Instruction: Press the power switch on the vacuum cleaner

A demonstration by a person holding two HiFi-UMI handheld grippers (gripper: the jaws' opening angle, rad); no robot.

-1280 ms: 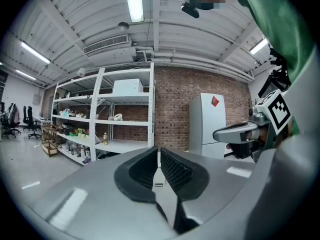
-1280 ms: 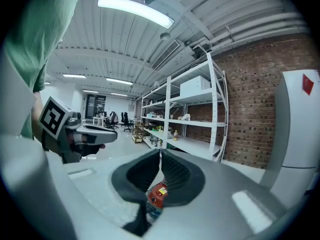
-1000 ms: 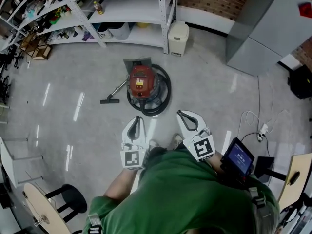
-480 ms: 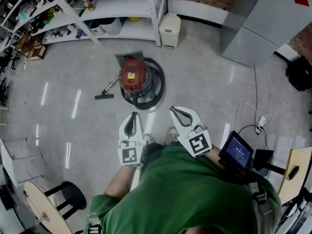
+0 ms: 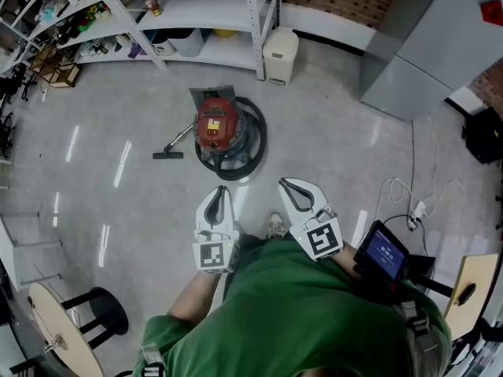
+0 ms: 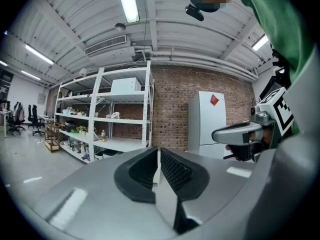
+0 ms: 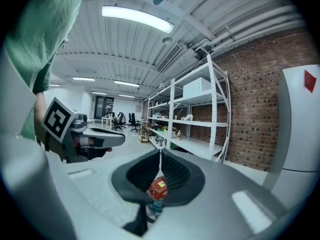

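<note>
The grey floor [image 5: 338,155] spreads out ahead of you, with the white shelving rack [image 5: 196,6] along its far side. The red vacuum cleaner [image 5: 218,126] sits on the floor just in front of that rack, its black hose [image 5: 261,136] coiled round it, well apart from both of your grippers. Your left gripper [image 5: 220,193] and right gripper [image 5: 288,185] hover side by side near your body. Each has its jaws clenched tip to tip, grasping nothing.

Power switch: too small to pick out on the vacuum cleaner [image 5: 218,126], head view.
Vacuum body: partly masked by the right gripper [image 7: 160,153] in its own view.
Shelf items [image 5: 94,30]: tiny, unreadable.
Round table [image 5: 59,332]: clipped at the edge.
</note>
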